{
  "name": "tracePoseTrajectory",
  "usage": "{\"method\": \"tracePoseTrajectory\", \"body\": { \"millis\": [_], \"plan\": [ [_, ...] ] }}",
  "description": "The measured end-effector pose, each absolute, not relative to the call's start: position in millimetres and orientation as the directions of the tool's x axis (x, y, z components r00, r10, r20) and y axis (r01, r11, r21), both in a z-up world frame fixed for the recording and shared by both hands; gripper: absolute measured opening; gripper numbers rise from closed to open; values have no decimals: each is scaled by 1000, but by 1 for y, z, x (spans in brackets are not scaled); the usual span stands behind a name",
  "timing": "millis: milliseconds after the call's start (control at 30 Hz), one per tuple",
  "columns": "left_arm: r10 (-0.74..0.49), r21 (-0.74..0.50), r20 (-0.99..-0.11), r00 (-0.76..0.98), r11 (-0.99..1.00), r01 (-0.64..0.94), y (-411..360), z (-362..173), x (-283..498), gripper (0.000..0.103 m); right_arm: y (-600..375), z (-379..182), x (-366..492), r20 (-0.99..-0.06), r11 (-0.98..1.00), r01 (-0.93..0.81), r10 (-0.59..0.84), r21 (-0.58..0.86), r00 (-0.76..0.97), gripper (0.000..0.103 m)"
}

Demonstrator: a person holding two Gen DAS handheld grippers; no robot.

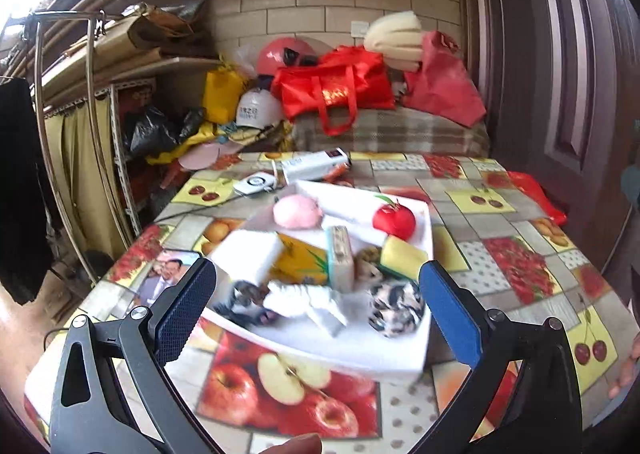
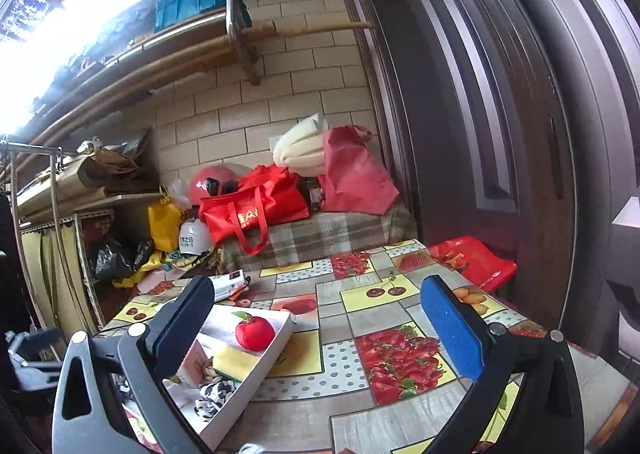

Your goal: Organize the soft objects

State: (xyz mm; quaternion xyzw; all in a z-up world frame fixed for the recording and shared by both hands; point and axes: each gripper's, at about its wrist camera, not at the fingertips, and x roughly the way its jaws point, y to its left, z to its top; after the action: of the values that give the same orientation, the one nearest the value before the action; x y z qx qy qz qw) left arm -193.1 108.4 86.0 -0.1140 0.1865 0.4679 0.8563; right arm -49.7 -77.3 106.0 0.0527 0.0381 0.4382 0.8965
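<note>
A white tray point(image 1: 424, 213) on the fruit-print table holds soft items: a pink plush point(image 1: 298, 210), a red plush apple point(image 1: 394, 218), a white sponge point(image 1: 248, 254), a yellow sponge point(image 1: 403, 256), a small box point(image 1: 341, 258), a white cloth point(image 1: 304, 300) and a black-and-white patterned ball point(image 1: 396, 308). My left gripper point(image 1: 318, 310) hovers open just above the tray's near side, nothing between its fingers. My right gripper point(image 2: 320, 328) is open over bare tablecloth, right of the tray point(image 2: 276, 350). The apple point(image 2: 255, 331) and yellow sponge point(image 2: 236, 362) show there too.
A phone point(image 1: 168, 282) lies left of the tray. A white box point(image 1: 316, 165) and a white device point(image 1: 256, 183) sit behind it. A red bag point(image 2: 474, 262) lies at the table's far right by the dark door. Bags and helmets pile up behind the table.
</note>
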Motion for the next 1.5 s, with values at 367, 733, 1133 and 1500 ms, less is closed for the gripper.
{"method": "tracePoseTrajectory", "body": {
  "millis": [367, 733, 1133, 1500],
  "plan": [
    [735, -30, -474, 485, 537, -843, 88, 92, -200, 103, -109, 118, -65, 27, 572, -801, 811, 174, 585, 103],
    [733, 3, -494, 467, 539, -842, 66, 85, -207, 103, -129, 114, -70, -12, 596, -779, 796, 196, 605, 103],
    [714, 15, -518, 471, 558, -830, 56, 78, -201, 103, -137, 106, -64, -69, 609, -758, 788, 234, 612, 103],
    [710, 11, -521, 473, 560, -828, 57, 77, -202, 103, -132, 105, -65, -83, 603, -766, 794, 223, 602, 103]
  ]
}}
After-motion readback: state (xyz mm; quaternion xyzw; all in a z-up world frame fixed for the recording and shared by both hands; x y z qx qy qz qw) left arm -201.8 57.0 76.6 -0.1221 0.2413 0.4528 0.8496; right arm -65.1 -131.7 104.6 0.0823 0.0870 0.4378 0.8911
